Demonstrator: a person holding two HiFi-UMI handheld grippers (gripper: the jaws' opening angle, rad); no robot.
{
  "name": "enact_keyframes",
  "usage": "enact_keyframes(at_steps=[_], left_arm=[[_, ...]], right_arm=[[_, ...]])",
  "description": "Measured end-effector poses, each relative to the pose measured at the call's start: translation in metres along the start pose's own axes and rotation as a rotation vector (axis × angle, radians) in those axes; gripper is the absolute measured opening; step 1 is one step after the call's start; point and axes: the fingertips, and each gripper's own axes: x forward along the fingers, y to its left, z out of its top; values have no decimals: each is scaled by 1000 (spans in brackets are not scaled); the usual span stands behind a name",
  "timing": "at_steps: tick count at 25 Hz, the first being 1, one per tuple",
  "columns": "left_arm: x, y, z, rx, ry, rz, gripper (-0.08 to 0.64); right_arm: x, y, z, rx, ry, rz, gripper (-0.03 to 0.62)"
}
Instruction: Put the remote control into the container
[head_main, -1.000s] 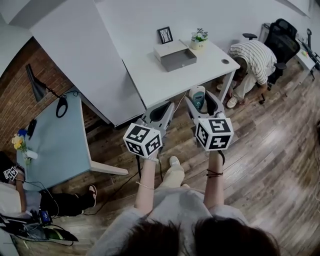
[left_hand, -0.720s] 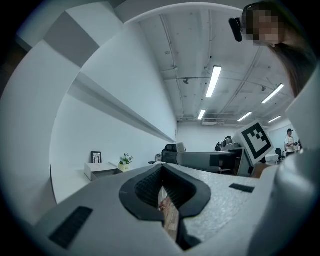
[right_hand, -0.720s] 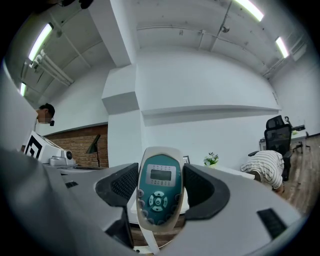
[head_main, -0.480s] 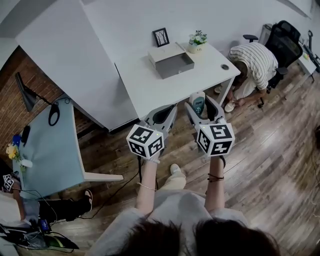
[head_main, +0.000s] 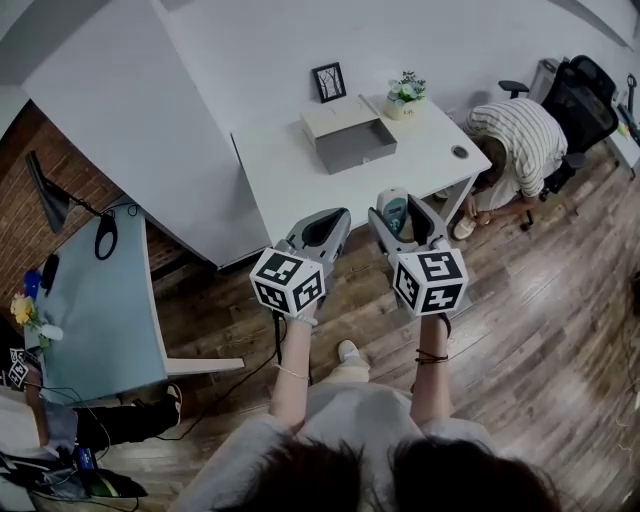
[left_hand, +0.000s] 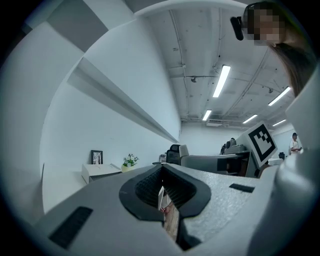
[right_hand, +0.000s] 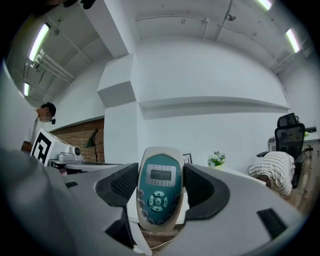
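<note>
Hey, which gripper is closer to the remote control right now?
Right. The right gripper is clamped on the remote control, which sits between its jaws. The left gripper hangs alongside to its left, jaws together, not touching the remote.

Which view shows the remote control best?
The right gripper view. There the remote control faces the camera with its screen and buttons visible, clamped between the right tongs. The head view shows it only small and from above, between those tongs. The left gripper view does not show it.
</note>
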Motion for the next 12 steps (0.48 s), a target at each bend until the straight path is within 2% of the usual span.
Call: enact_keyframes(at_steps=[12], left_arm=[[47,51,2,-25,2,-14,3]], right_arm=[[56,-31,1,-26,43,-1,282]])
